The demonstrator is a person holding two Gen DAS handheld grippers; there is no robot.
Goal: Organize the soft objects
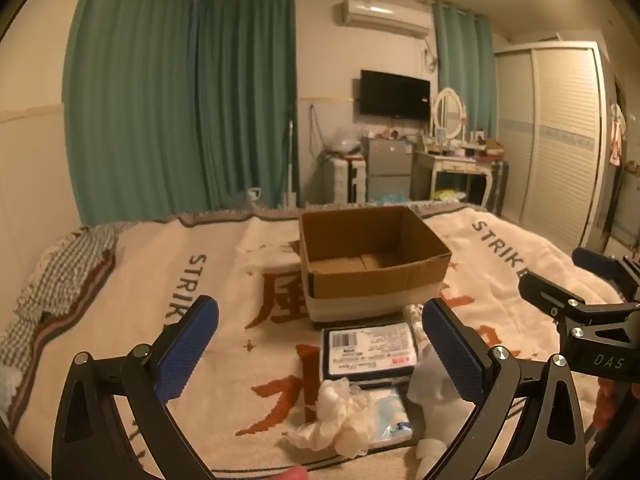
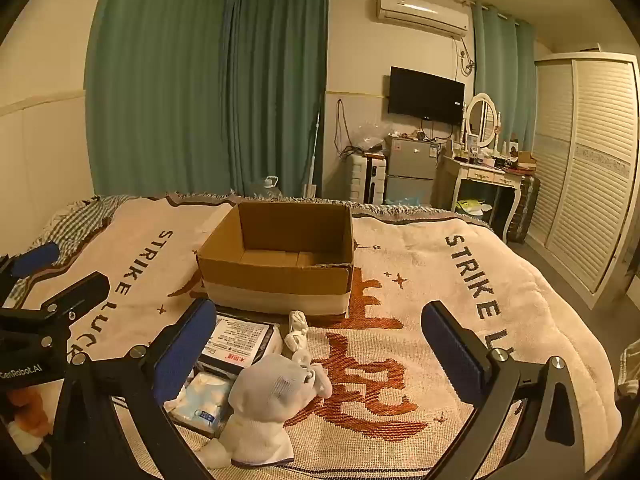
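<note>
Both the left gripper [image 1: 320,344] and right gripper [image 2: 320,344] are held wide apart, empty. Socks [image 2: 272,400] and tissue packs [image 1: 370,350] are seen at lower centre on the bed [image 2: 440,280]; beyond, mid-frame, the cardboard box [image 2: 280,268].

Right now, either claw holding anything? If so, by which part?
Nothing held. The left claw and right claw are both open above the blanket; the socks and packets lie untouched.

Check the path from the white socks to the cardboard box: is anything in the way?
Nothing blocks it. The white socks lie on the blanket in front of the cardboard box, whose top is open. The dark packet sits left of that line.
</note>
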